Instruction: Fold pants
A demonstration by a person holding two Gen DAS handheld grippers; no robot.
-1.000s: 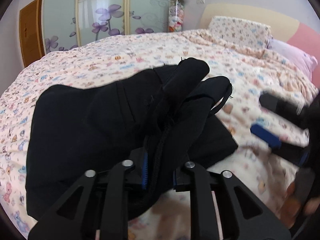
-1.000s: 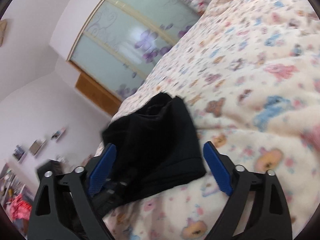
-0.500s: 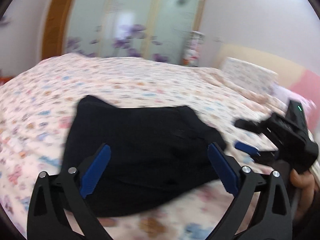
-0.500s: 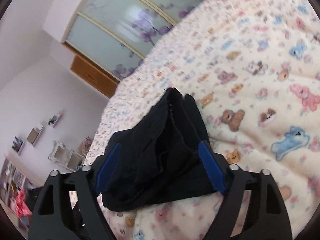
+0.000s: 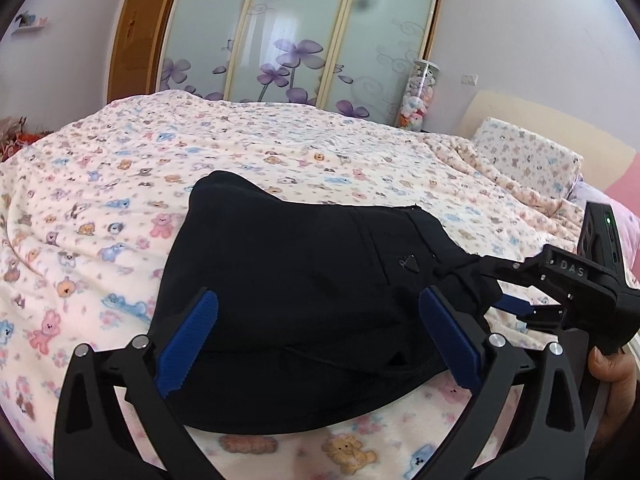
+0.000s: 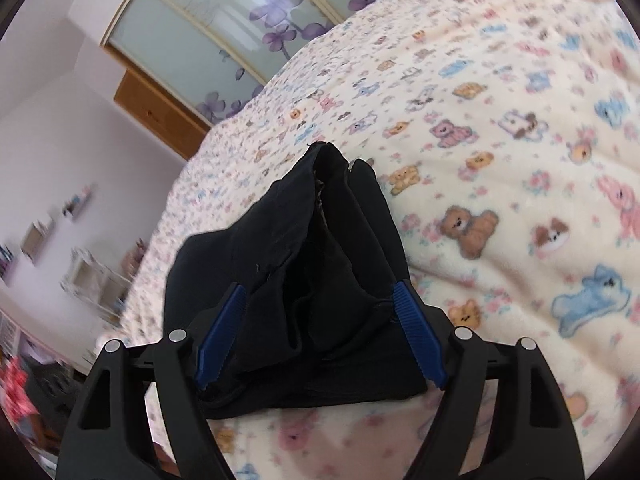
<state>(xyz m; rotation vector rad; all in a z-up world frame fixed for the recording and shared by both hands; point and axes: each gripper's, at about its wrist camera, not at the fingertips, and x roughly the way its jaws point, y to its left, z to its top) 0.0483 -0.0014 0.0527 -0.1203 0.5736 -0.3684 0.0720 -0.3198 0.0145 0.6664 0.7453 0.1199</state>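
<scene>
Big bed w/ cream fleece blanket printed in pastel teddy bears [image 5: 120, 216] fills most of both views; frosted sliding wardrobe doors w/ purple flower decals [image 5: 296, 40] behind it at 12 o'clock in left view.

Black fabric pants, folded into a compact thick bundle [image 5: 304, 280], lie on blanket at frame centre in left view, a small stitched pocket w/ triangular logo facing up toward 2 o'clock. In right view same bundle [image 6: 304, 280] is seen end-on: several layers stacked, open edges peaking toward 12 o'clock, a bit puffy, not pressed flat.

Left black gripper w/ blue ribbed pads [image 5: 316, 340] low at 6 o'clock: jaws spread as wide as they go, having just let go and opened; bundle lies betw. pads but they don't press it, so nothing held.

Right black gripper w/ blue ribbed pads [image 6: 320, 336] sits at bundle's edge, at 3–4 o'clock in left view. Jaws fairly wide, closed in a little within the last sec. Cloth rises betw. pads; right pad looks to be brushing it, left pad's contact cannot tell. Reads as straddling, not clamping.

Progress (judgement): folding mostly done. Pants already reduced to small stack, released. Left: maybe pat layers flat, tidy the loose peak at far end, then pull both tools away.
</scene>
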